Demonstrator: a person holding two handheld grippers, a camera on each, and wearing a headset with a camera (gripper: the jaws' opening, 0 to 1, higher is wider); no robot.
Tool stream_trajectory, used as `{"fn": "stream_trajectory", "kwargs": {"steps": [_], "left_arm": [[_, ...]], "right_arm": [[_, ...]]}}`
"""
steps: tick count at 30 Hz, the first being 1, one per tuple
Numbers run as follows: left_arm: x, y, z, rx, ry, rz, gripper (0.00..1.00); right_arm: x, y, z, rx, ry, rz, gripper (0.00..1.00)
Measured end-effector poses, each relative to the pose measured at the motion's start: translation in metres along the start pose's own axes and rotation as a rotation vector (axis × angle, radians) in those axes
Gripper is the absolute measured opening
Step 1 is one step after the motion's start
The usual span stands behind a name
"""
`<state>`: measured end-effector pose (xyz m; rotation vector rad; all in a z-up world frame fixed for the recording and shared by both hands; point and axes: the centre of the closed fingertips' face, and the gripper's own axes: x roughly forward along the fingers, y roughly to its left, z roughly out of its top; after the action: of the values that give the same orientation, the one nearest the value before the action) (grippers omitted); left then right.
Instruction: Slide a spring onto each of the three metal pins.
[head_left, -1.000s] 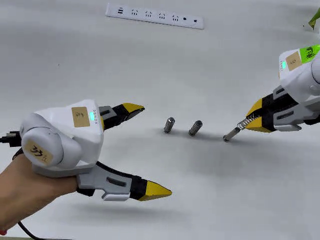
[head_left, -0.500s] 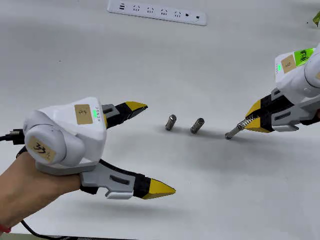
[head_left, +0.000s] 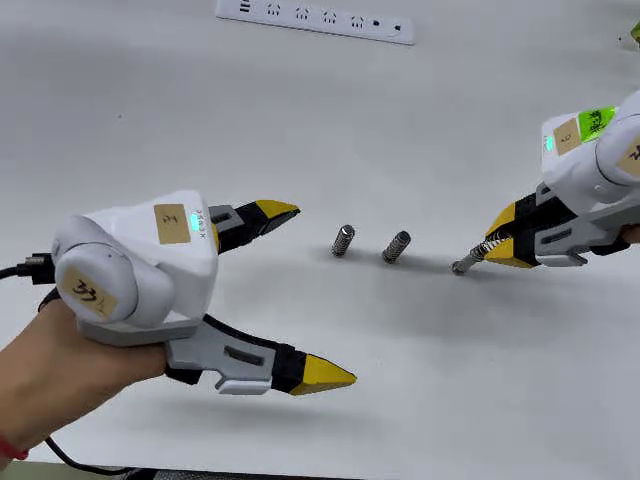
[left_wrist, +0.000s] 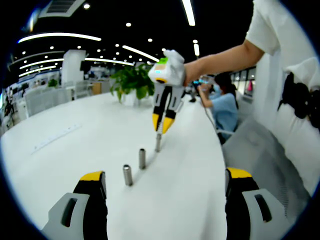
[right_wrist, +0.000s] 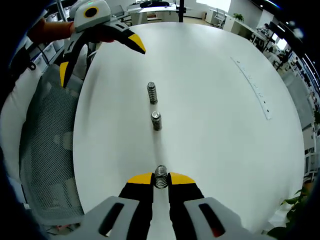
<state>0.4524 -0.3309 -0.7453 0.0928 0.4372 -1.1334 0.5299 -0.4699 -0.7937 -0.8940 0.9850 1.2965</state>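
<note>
Jaws of the right gripper (head_left: 500, 248) are almost together, clamped on a spring (head_left: 484, 249). In the right gripper view the coil is pinched between the two yellow tips. The spring's free end meets the top of the third pin (head_left: 462, 266), which is at the right end of the row. Jaws of the left gripper (head_left: 305, 292) are wide apart, holding and touching nothing, off to the left of the row and pointing toward it. The middle pin (head_left: 396, 246) and left-end pin (head_left: 343, 240) each carry a spring and stand just beside each other. All three pins form one line mid-table, with the middle pin near the third pin. The table (head_left: 150, 120) is bare around the row, with open room on every side. A power strip (head_left: 315, 20) lies along the far side, well apart from the pins. The near table edge runs just below the left gripper in the head view.
</note>
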Motion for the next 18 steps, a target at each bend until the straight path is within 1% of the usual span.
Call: {"fn": "stream_trajectory", "kwargs": {"steps": [7,12,18], "left_arm": [[0.001,-0.002,-0.001,-0.002,0.000,-0.006,1.00],[0.001,-0.002,-0.001,-0.006,-0.002,-0.004,1.00],[0.001,-0.002,-0.003,-0.009,0.001,-0.004,1.00]], "right_arm": [[0.009,0.003,-0.001,0.004,-0.003,-0.011,0.12],[0.019,0.002,-0.003,0.004,-0.006,-0.019,0.12],[0.027,0.005,-0.003,-0.024,0.007,-0.036,0.12]]}}
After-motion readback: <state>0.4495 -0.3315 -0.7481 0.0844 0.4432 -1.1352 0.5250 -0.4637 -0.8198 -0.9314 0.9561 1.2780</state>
